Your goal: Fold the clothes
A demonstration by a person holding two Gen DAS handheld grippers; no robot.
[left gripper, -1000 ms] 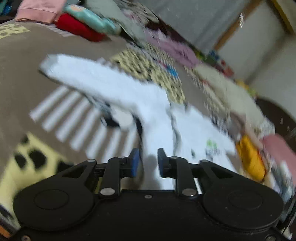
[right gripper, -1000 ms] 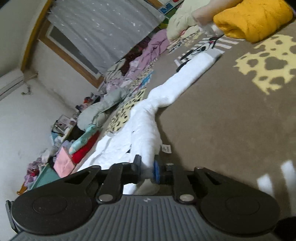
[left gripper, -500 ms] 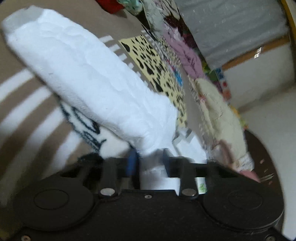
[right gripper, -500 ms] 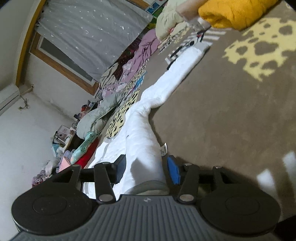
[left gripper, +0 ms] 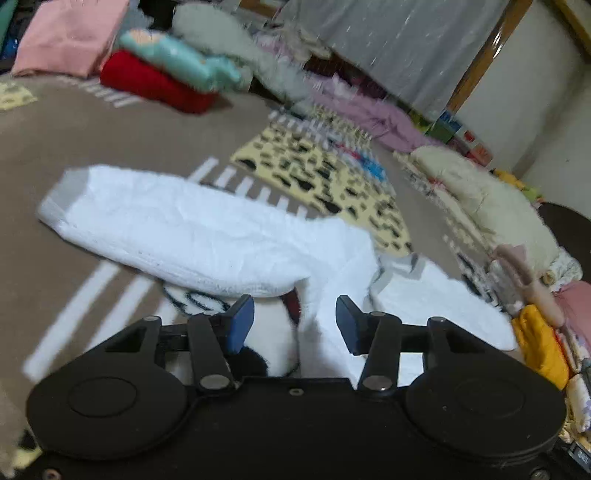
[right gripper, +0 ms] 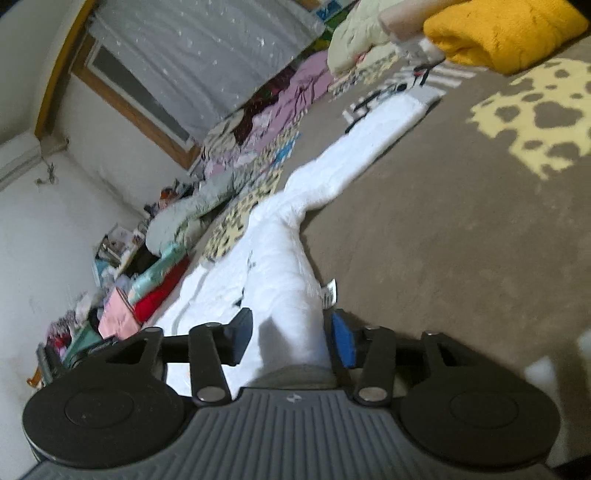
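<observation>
Both claws have let go since the earlier frames: the left claw (left gripper: pixel 293 323), pinched on white cloth a moment ago, has just been opening and now stands spread, its blue pads clear of the fabric; the right claw (right gripper: pixel 291 338), previously clamped on the garment's end, is likewise spread, with the cloth lying loose between its pads, neither pad pressing on it.

Task item: a white fleece garment (left gripper: pixel 207 236) with grey cuffs. In the left view one sleeve runs from just above the claw out to the upper left of the frame, ending in a grey cuff (left gripper: pixel 68 186); the body continues to the lower right. In the right view the long axis runs straight away from the claw toward the upper right, far cuff near a folded yellow garment (right gripper: pixel 502 31). A care label (right gripper: pixel 330 291) lies at the garment's right edge. The right claw is judged nearer, already straddling the cloth; a re-grip needs only a closure.

Surface: a brown blanket (right gripper: pixel 461 221) with yellow spotted patches and white stripes, apparently on a bed. Room: heaped clothing along the edges, red and pink folded items (left gripper: pixel 147 86), a grey curtain (right gripper: pixel 207 48).
</observation>
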